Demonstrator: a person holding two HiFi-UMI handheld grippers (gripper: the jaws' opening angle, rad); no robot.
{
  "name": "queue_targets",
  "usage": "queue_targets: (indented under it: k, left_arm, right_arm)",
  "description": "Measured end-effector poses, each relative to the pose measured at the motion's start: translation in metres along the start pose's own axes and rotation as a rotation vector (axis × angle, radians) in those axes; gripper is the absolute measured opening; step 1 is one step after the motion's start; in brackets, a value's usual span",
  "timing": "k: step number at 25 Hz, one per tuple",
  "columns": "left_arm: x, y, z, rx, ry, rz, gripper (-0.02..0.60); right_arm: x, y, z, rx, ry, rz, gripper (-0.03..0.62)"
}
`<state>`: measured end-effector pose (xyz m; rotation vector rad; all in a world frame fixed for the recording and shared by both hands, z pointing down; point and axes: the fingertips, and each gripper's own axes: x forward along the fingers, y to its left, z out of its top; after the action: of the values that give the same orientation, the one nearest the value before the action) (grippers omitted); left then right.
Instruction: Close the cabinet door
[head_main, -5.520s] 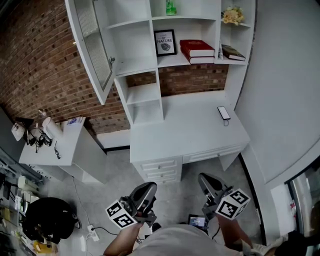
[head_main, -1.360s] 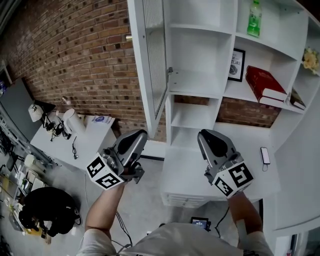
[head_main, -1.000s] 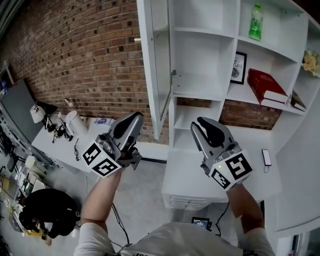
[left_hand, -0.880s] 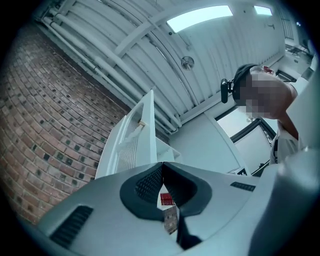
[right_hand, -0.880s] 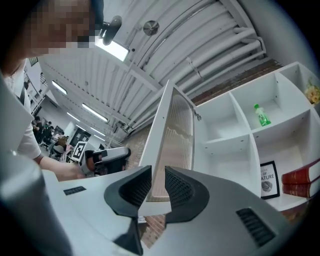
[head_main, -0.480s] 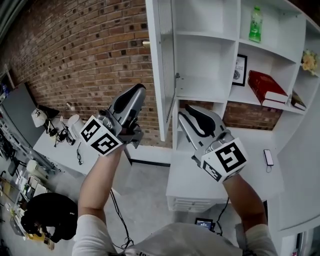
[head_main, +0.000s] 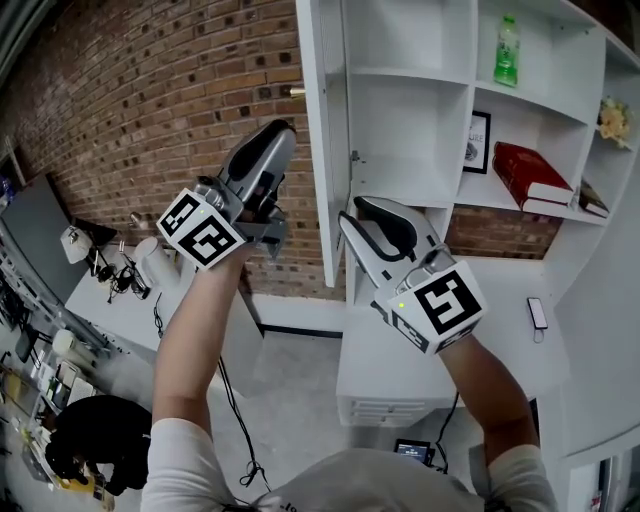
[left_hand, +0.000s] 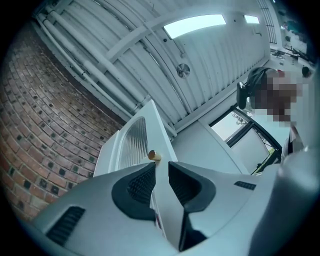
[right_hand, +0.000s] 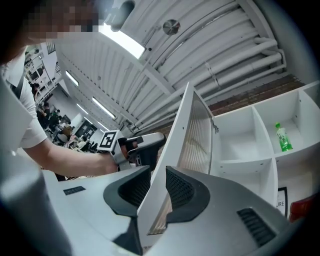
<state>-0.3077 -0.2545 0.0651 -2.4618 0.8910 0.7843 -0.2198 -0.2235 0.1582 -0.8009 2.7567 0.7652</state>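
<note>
Cabinet door (head_main: 322, 150), white-framed ribbed glass with brass knob (head_main: 297, 92), stands open.

A green bottle (head_main: 507, 50) and red book (head_main: 535, 165) sit on shelves (head_main: 520, 92). A phone (head_main: 538, 312) lies near the desk's (head_main: 500, 290) right edge.
</note>
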Motion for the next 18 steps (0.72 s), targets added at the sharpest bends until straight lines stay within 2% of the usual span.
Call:
queue_targets:
  k: [6,11,18]
  left_arm:
    - [0.02,0.017,0.012,-0.026,-0.022,-0.022,0.109]
    - [0.03,0.018,0.019,-0.053,-0.043,-0.078,0.109]
    - [0.04,0.012,0.012,-0.101,-0.049,-0.134,0.109]
  right_arm:
    - [0.003,0.001,0.0,-0.022,0.003,-0.007,0.097]
    - [0.001,-0.003,-0.001,-0.032,0.004,-0.02,0.097]
    - [-0.003,-0.01,-0.006,-0.048,0.026,-0.035,0.097]
